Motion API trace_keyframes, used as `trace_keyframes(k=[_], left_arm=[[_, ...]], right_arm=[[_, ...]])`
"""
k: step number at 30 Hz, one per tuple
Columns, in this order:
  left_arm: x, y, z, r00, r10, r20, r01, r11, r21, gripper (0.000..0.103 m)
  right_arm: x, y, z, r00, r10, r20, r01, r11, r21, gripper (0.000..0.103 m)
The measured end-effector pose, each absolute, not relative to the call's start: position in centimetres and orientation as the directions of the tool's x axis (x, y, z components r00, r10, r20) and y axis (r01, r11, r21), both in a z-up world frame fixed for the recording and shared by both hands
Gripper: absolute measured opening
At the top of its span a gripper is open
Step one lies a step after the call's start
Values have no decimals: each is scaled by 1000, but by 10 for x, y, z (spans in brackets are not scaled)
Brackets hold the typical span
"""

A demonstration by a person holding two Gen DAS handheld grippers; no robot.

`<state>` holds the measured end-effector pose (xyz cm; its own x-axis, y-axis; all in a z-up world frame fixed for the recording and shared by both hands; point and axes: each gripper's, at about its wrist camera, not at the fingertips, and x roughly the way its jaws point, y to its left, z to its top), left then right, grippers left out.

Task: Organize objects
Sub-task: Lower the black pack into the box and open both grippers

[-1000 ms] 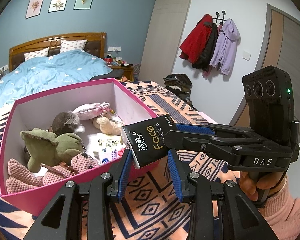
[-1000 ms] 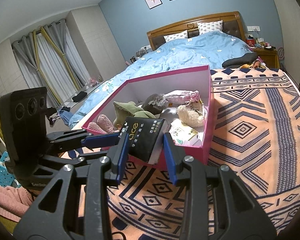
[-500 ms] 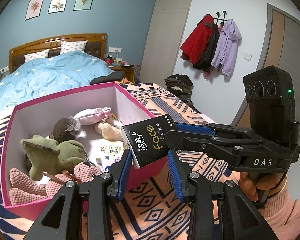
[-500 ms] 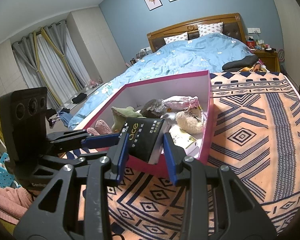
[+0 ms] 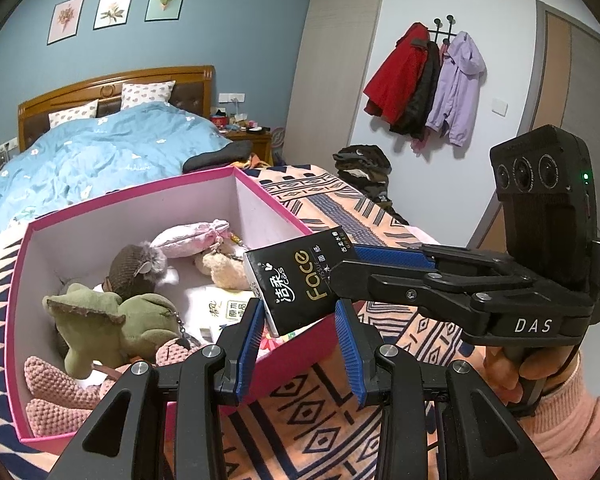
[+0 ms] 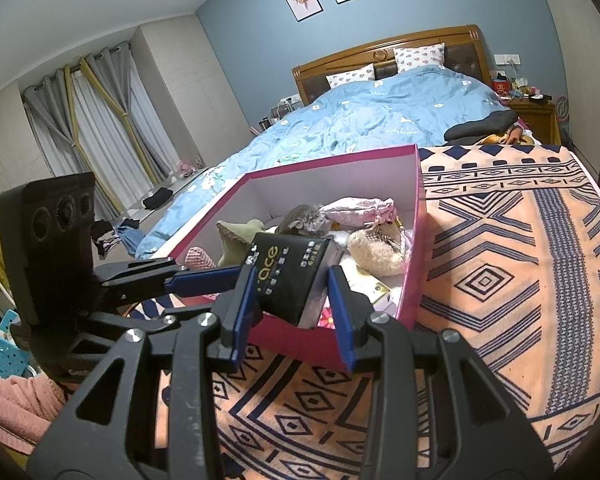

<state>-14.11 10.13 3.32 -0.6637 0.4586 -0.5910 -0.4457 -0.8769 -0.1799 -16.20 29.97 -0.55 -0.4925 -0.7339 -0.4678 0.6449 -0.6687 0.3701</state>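
A pink box (image 5: 100, 204) with a white inside sits open on a patterned orange and navy blanket (image 6: 500, 280). Inside lie 1 green plush toy (image 5: 112, 320), 1 brown furry toy (image 5: 134, 264), 1 pale pink pouch (image 5: 192, 234), 1 cream plush toy (image 5: 220, 270), a pink knitted item (image 5: 52, 392) in the near corner, and white printed packets (image 5: 220, 308) on the bottom.

A black tissue pack (image 5: 300, 280), marked "Face" in gold, is held tilted over the box's near wall, above the packets. Both claws close on it. In the left wrist view the right gripper (image 5: 348, 264) comes in from the right side and clamps the pack's right end, while the left gripper (image 5: 300, 316) has its blue pads at the pack's lower corner. In the right wrist view the pack (image 6: 288, 276) sits between the right gripper's (image 6: 292, 284) pads, and the left gripper (image 6: 236, 272) meets its left edge. The left claw is clenched; the right one grips the pack.

A hand (image 5: 504, 372) in a pink sleeve holds the right gripper's handle.
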Motion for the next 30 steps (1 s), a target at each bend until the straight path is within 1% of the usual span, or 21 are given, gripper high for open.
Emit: trace_keyframes(k=[17, 30], left_arm=[[-157, 100, 27, -651, 448, -613, -433, -882, -184, 36], [-175, 95, 16, -633, 436, -639, -407, -890, -204, 36]], right_arm=[[-179, 295, -10, -483, -727, -488, 630, -676, 383, 39], [-200, 285, -21, -469, -708, -528, 611, -692, 384, 39]])
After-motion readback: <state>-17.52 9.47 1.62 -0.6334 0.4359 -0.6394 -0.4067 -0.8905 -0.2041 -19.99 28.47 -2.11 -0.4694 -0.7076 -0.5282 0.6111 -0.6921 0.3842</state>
